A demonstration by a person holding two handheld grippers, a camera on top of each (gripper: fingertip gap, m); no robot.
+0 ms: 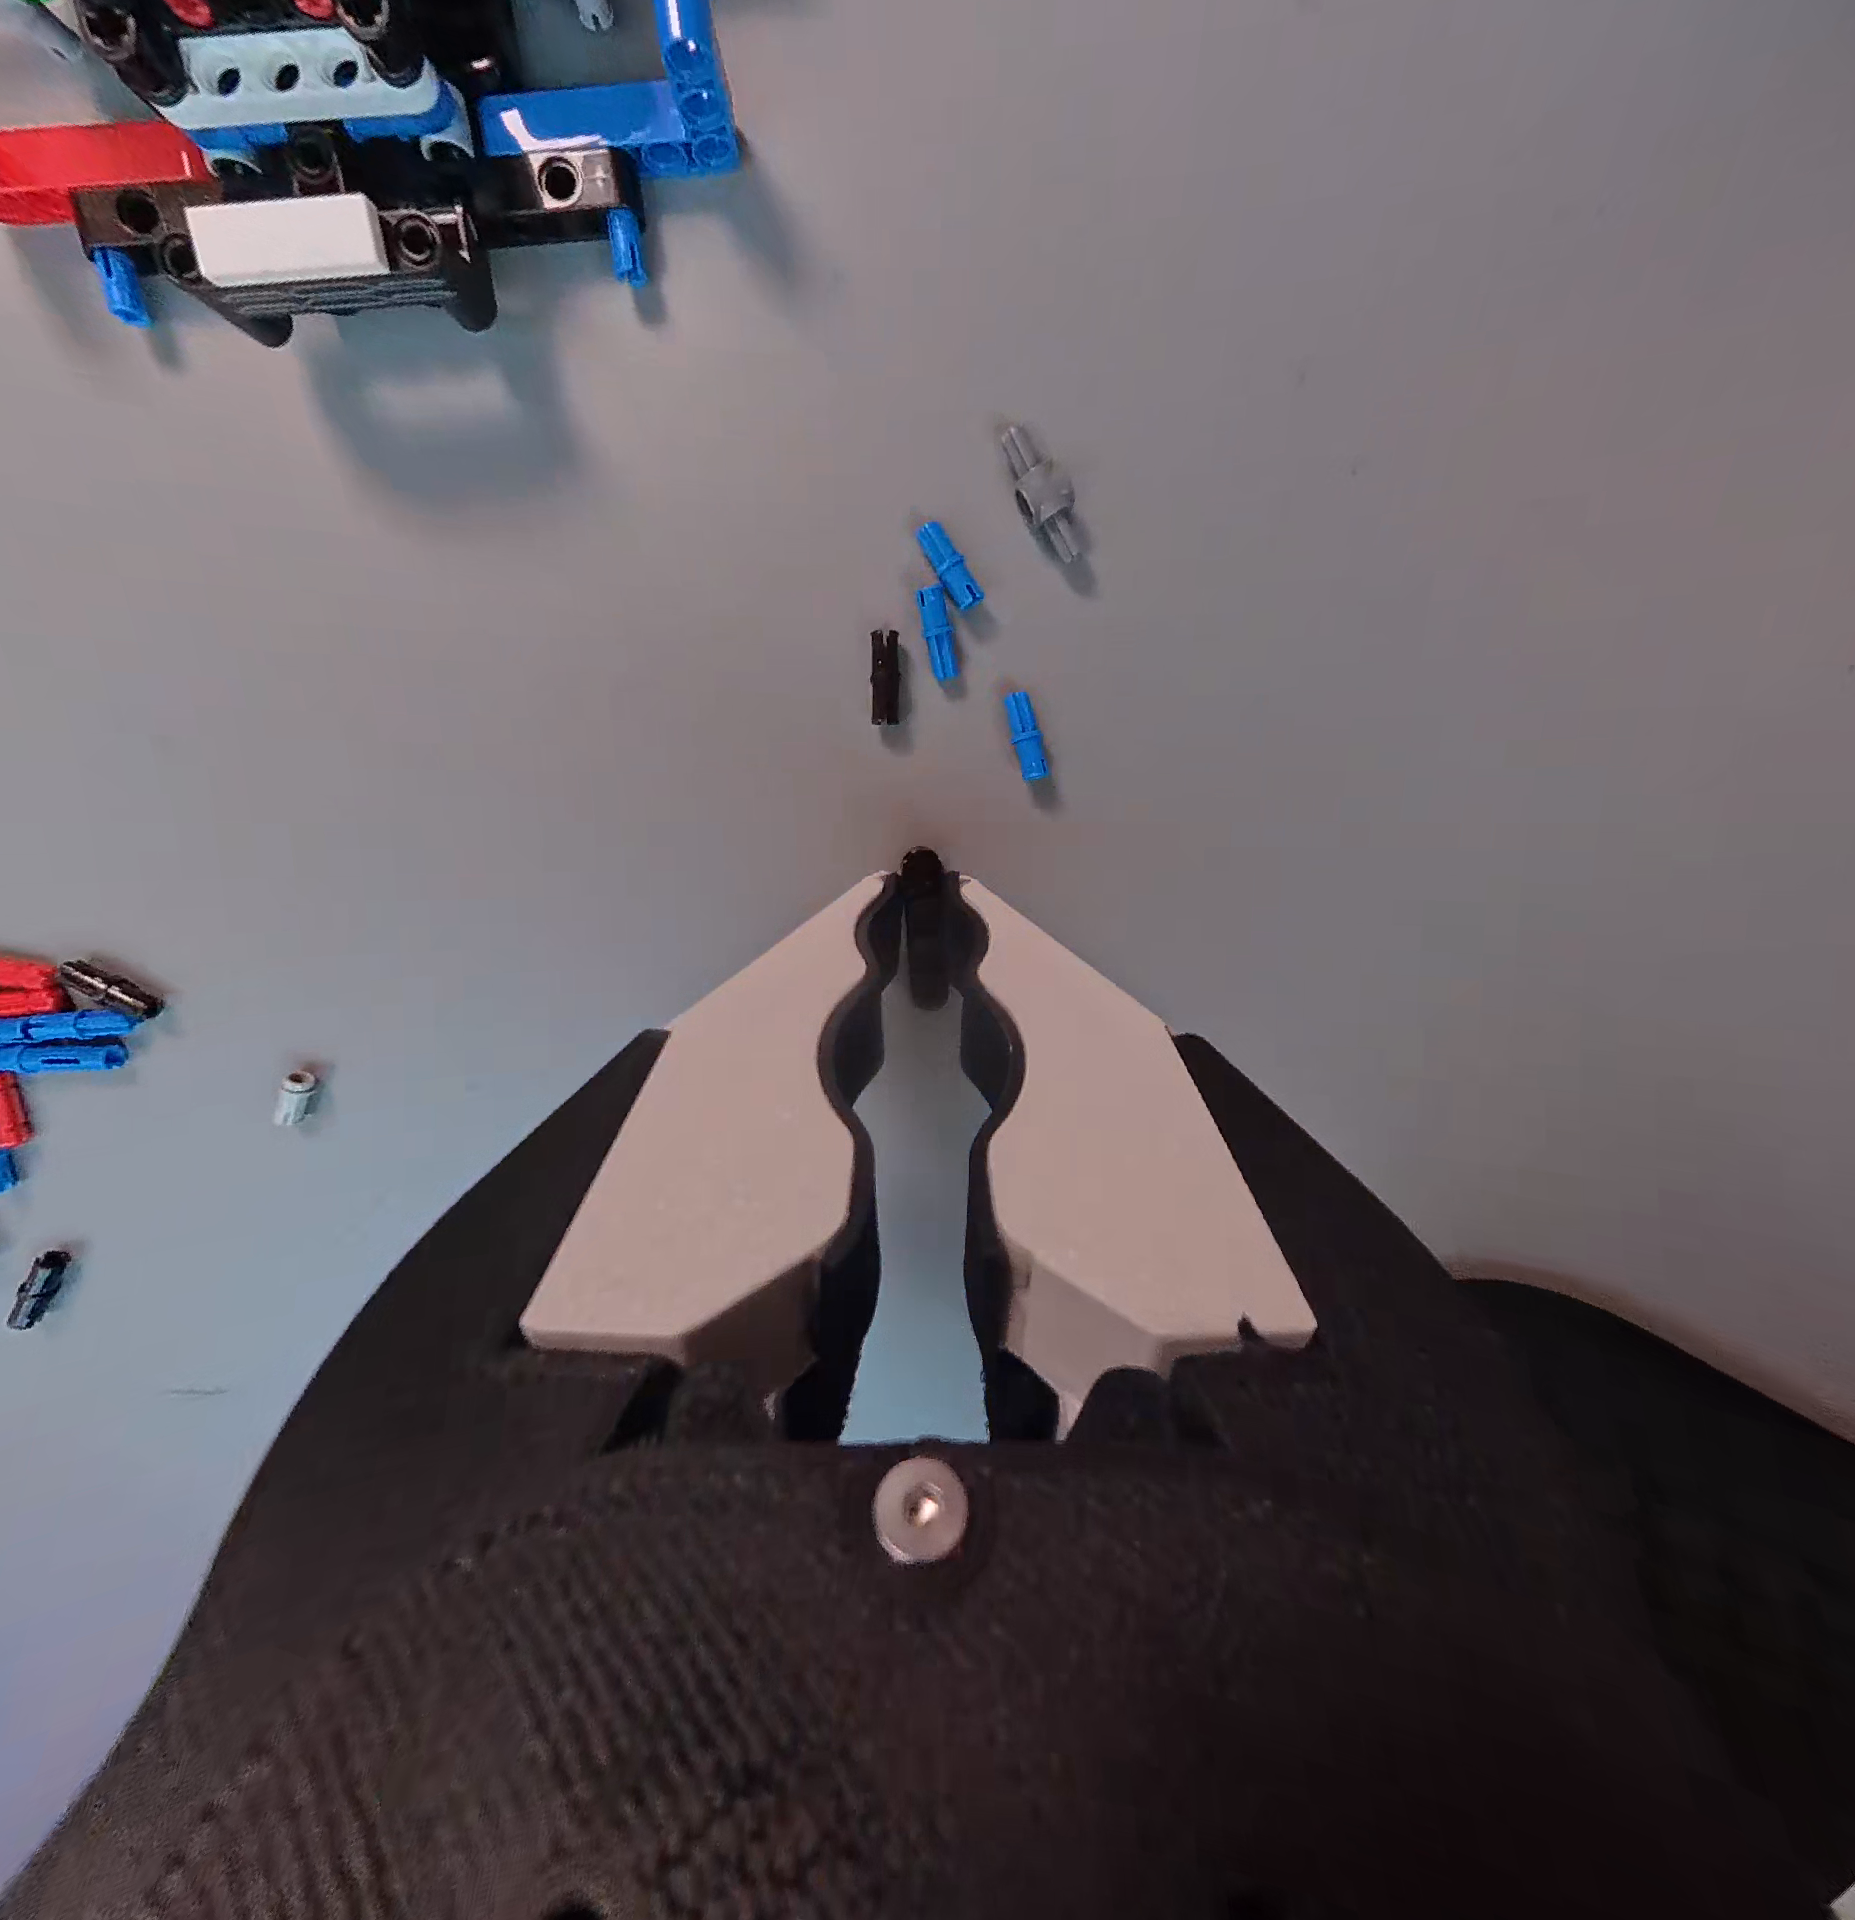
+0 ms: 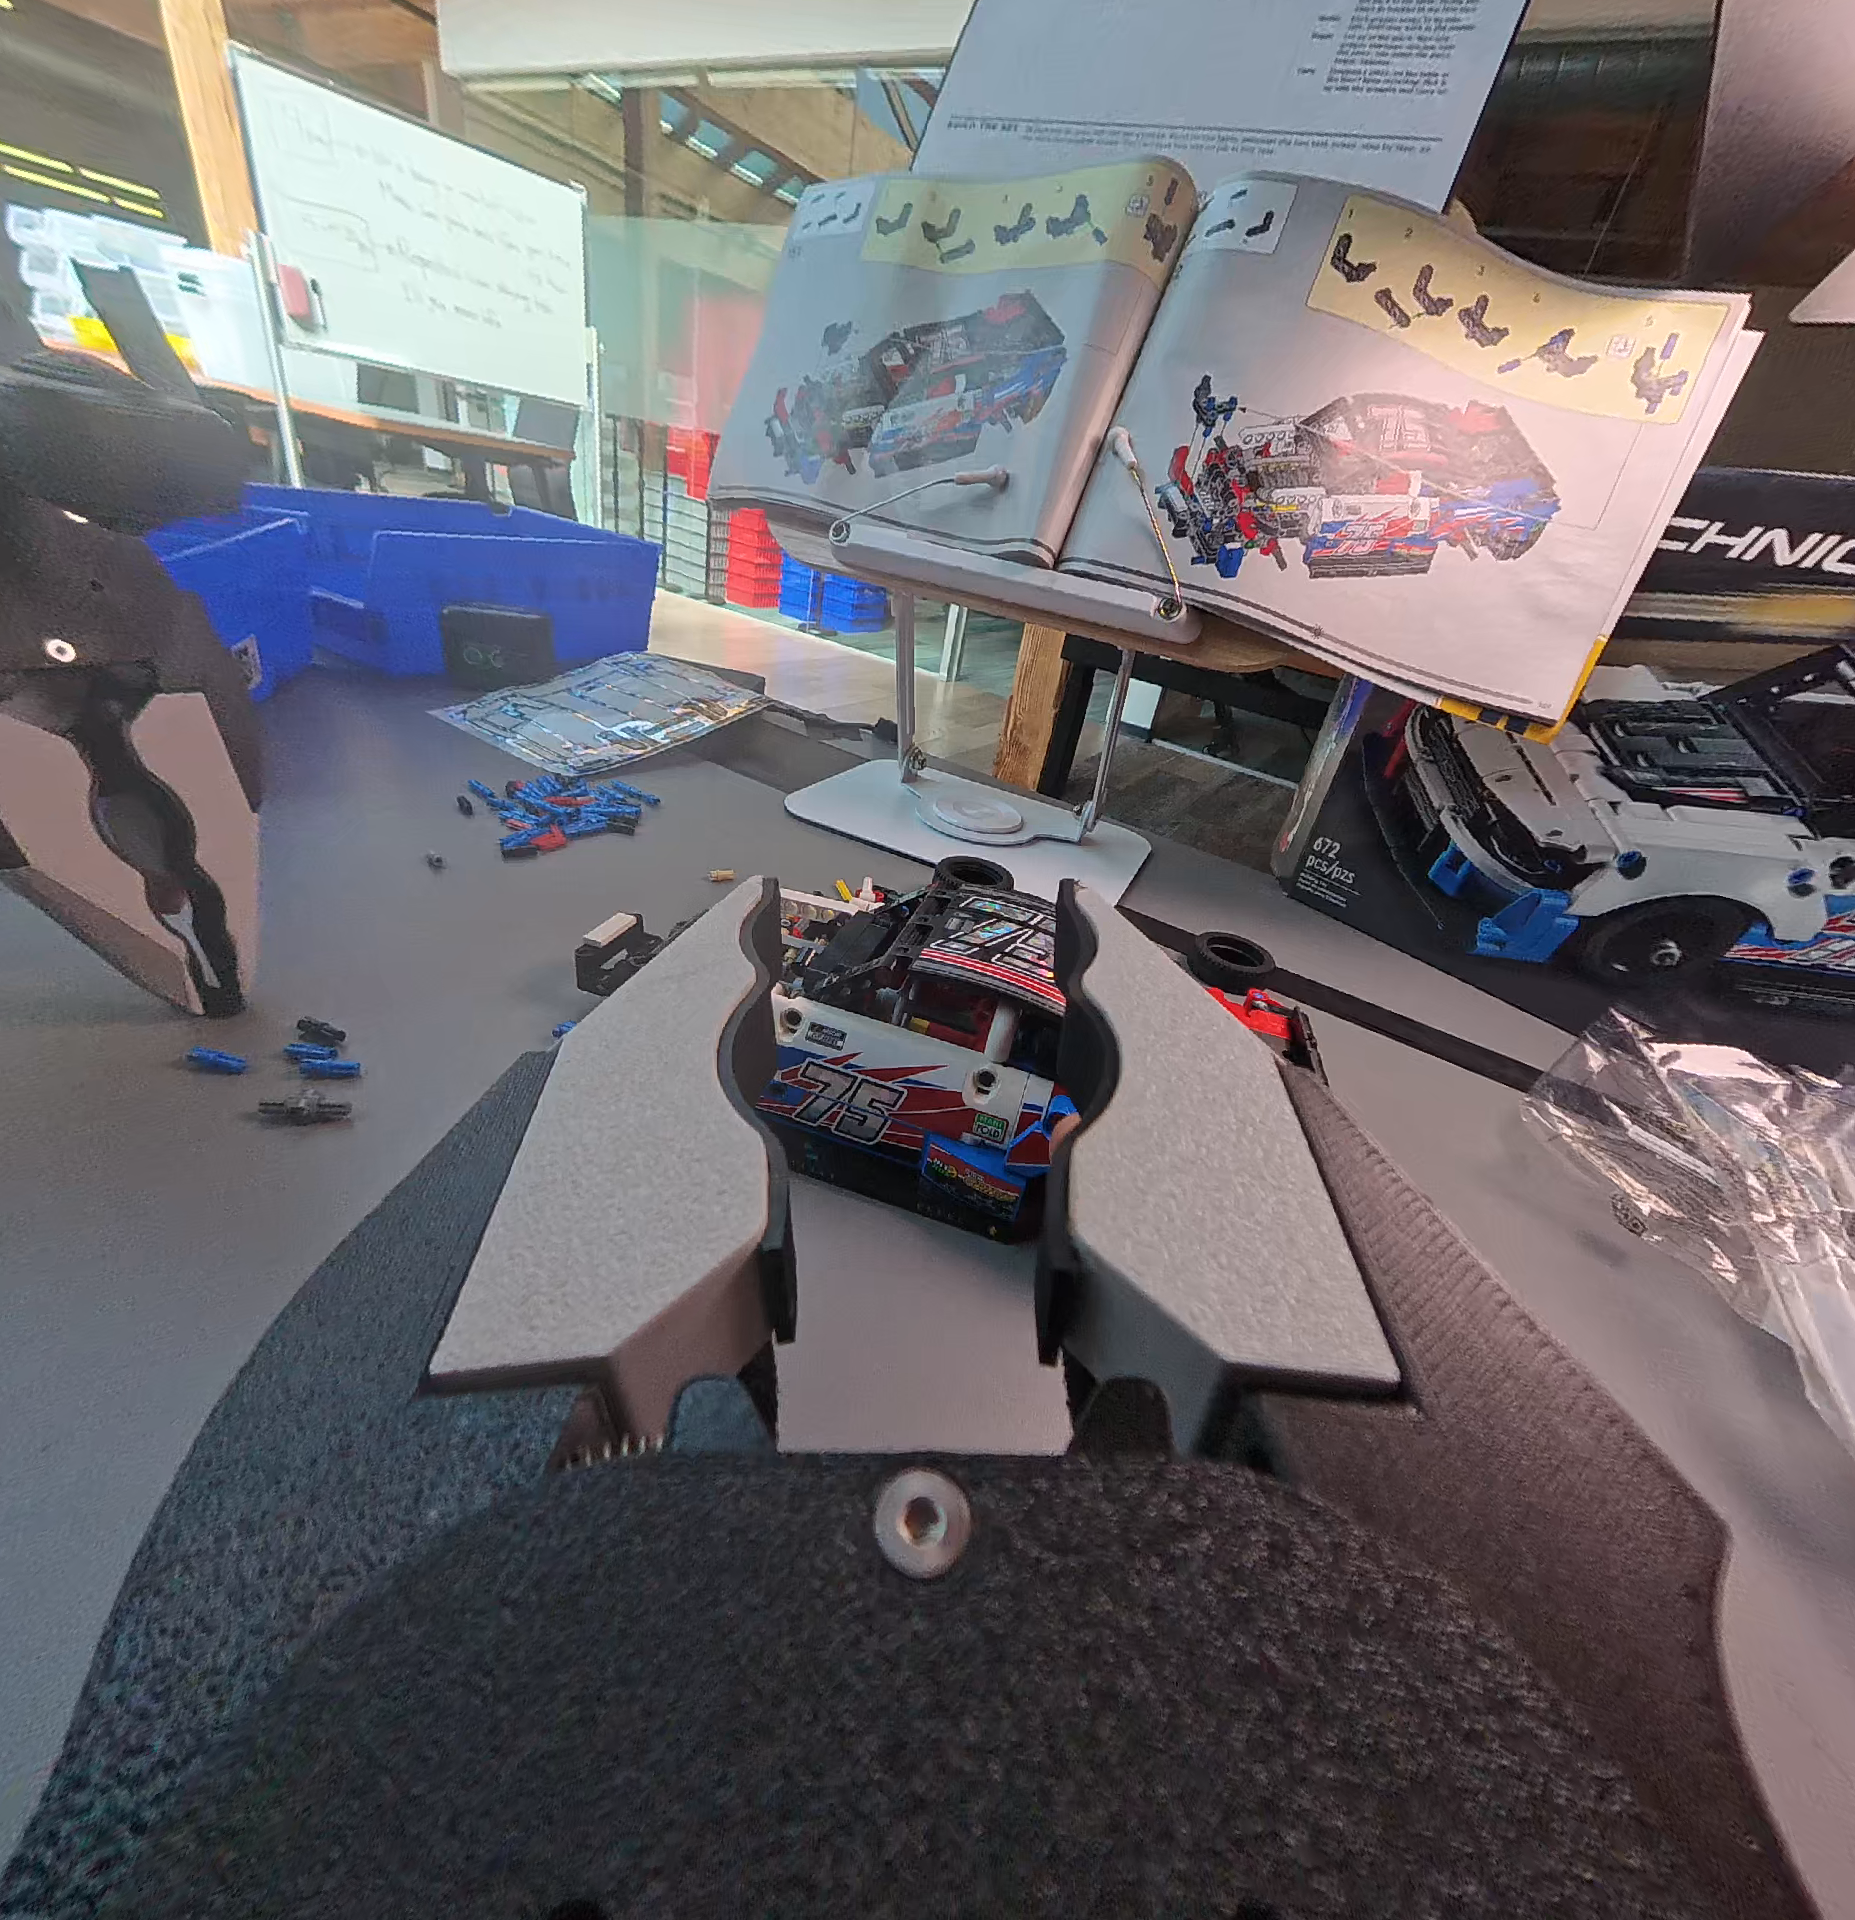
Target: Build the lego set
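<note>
Currently my left tongs (image 1: 921, 883) are pinched shut on a black pin (image 1: 925, 935), its long axis running along the fingers, tip pointing down at the desk (image 1: 1422, 623). Loose blue pins (image 1: 944, 603) lie just ahead of it. Further right, my right tongs (image 2: 918, 914) stand open and empty, straddling the car model (image 2: 902, 1070) straight ahead. Judgement: the pin must travel rightward to the car, so the left tongs carry, the right ones steady.
</note>
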